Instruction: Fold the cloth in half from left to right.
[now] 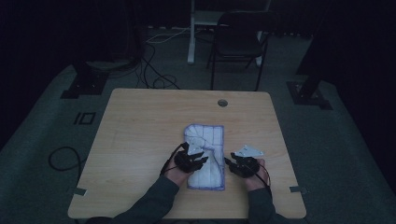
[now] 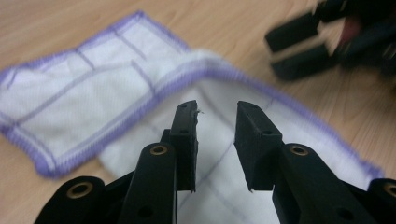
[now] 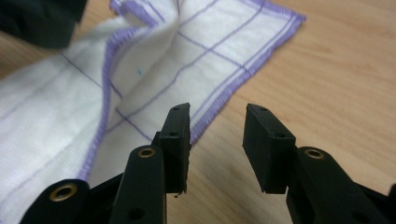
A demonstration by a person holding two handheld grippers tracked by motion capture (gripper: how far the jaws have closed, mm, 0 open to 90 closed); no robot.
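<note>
Both claws stand with their jaws parted and nothing between them: the left claw hangs over the near half of the cloth, and the right claw sits just off the cloth's right edge, over bare wood. That cloth, white with thin purple check lines and a purple stitched hem, lies near the middle of the bench, a little toward the person, as a long strip running away from them. It looks already folded at least once: in the left gripper view one hemmed layer lies over another, and in the right gripper view a hemmed edge runs down the middle of the cloth with a raised pucker at the far end. My reading is that the folding is partway through; the layers are not squared up, the top-left corner in the high view sits rumpled, and a further fold across the length seems to remain. With neither claw gripping, the next grasp has not begun. Beyond the bench a dark folding chair and loose cables lie on the floor.
</note>
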